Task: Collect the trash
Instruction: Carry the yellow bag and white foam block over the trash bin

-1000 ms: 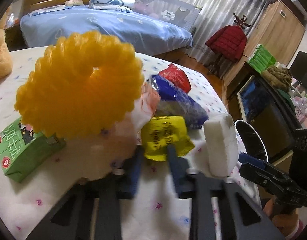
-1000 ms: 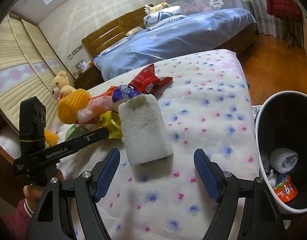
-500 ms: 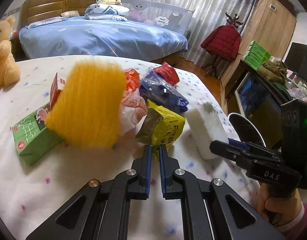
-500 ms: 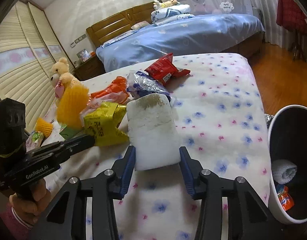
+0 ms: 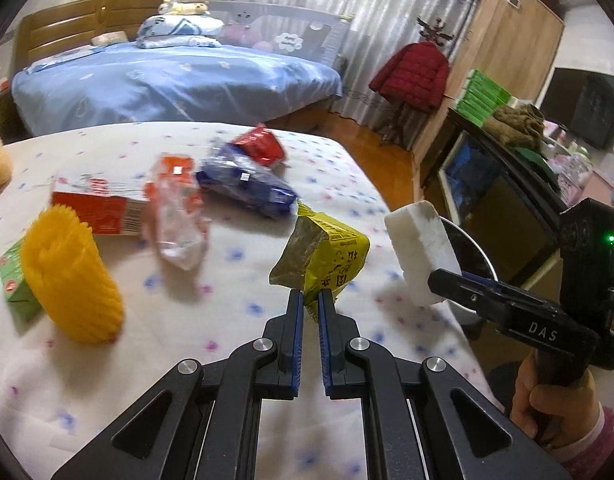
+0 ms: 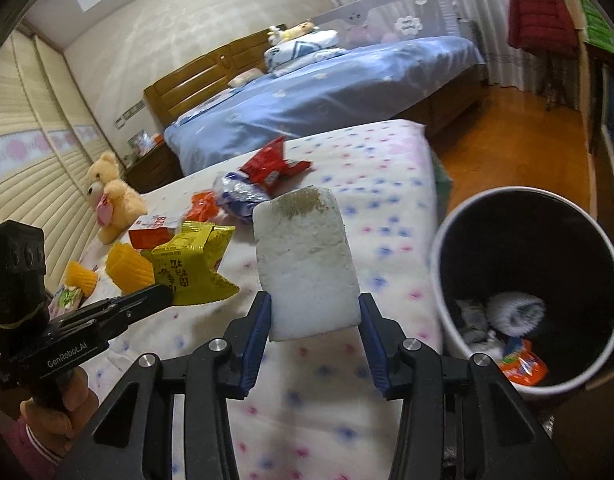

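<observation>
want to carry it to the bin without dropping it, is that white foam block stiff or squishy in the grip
The white foam block probably stays stiff: its edges look straight between the right hand-held gripper pads. It seems light, standing up from a grip at its lower end. Its crumbly-looking surface may shed or dent if squeezed harder.

Two fisheye views of an evenly lit indoor room, with soft, diffuse light and only faint shadows on the flowered bedsheet (image 5: pixel 227 360). Straight lines bow strongly toward the black, rounded corners. Motion blur smears the sheet's flower print and the scattered wrappers; the near black gripper parts stay sharp. No harsh glare.
</observation>
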### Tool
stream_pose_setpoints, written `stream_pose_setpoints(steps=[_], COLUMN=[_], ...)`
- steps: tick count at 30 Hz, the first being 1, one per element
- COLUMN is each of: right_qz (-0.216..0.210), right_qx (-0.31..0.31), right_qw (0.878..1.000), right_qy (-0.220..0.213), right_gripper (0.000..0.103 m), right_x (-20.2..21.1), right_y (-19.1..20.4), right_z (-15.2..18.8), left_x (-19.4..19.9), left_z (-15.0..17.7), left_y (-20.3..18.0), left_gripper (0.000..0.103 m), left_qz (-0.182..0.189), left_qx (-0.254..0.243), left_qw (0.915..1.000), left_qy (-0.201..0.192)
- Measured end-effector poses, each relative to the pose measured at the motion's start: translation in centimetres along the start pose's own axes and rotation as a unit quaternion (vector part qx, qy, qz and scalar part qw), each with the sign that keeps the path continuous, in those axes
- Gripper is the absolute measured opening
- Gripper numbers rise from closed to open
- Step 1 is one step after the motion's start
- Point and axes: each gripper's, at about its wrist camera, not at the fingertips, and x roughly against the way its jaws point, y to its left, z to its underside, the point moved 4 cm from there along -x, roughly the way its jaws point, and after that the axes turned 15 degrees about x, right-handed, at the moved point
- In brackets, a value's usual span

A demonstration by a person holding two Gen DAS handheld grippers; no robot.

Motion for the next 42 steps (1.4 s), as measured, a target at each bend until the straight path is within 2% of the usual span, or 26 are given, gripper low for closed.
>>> stream_pose_setpoints(steps=[19,31,42], right_qz=[0.084,0.114,0.128], right_qx=[-0.073,-0.096,-0.11], right_qw=[0.994,0.989,0.986], right_qy=[-0.011,-0.009,0.001], right_gripper=[0.045,0.045,0.046], right_x=[5.8,6.3,5.8], right_y=[-8.7,-11.9,-14.1], right_z=[3.8,4.6,4.7], left_x=[-5.0,-9.1,-13.2], left_z=[0.8,0.5,0.4], left_y=[-8.1,-12.5,-15.4], left_gripper=[0.006,0.006,0.006], left_qz=[0.034,0.04,0.024], left_qx=[-0.07,-0.099,-0.11], left_qw=[0.9962,0.9927,0.9904], left_qy=[0.04,0.055,0.08])
